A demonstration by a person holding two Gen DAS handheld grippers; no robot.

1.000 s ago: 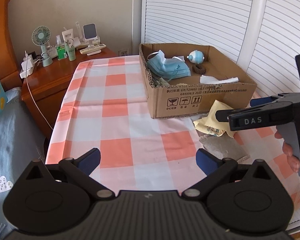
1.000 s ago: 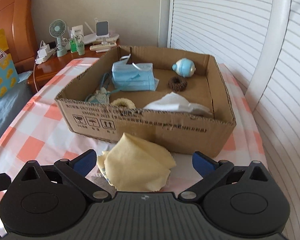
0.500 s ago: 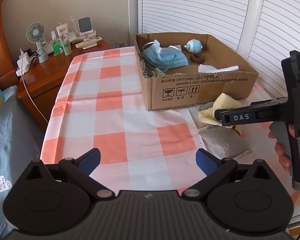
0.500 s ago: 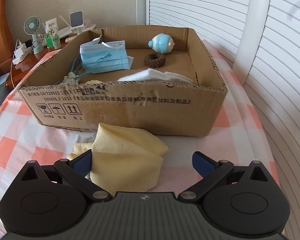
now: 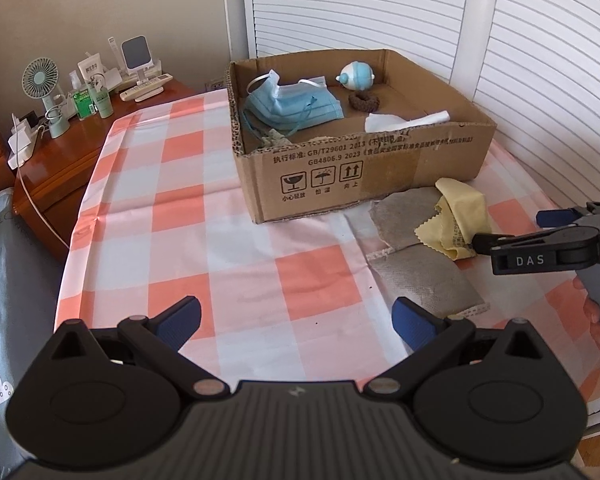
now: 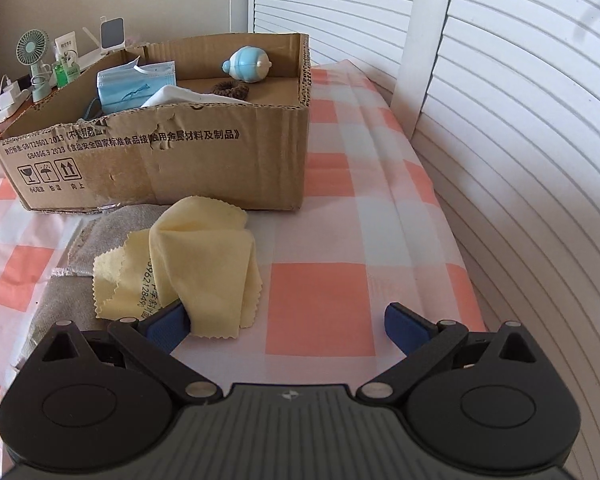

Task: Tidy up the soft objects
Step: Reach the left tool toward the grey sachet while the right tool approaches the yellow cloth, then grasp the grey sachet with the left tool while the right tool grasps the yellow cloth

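One crumpled yellow cloth, zigzag-edged, printed, on grey fabric.

I count one brown cardboard box, and in it one light-blue pleated face mask, one white crumpled tissue, one dark brown hair scrunchie, one pale-blue round toy. Outside: one yellow zigzag-edged cloth, one grey felt cloth.
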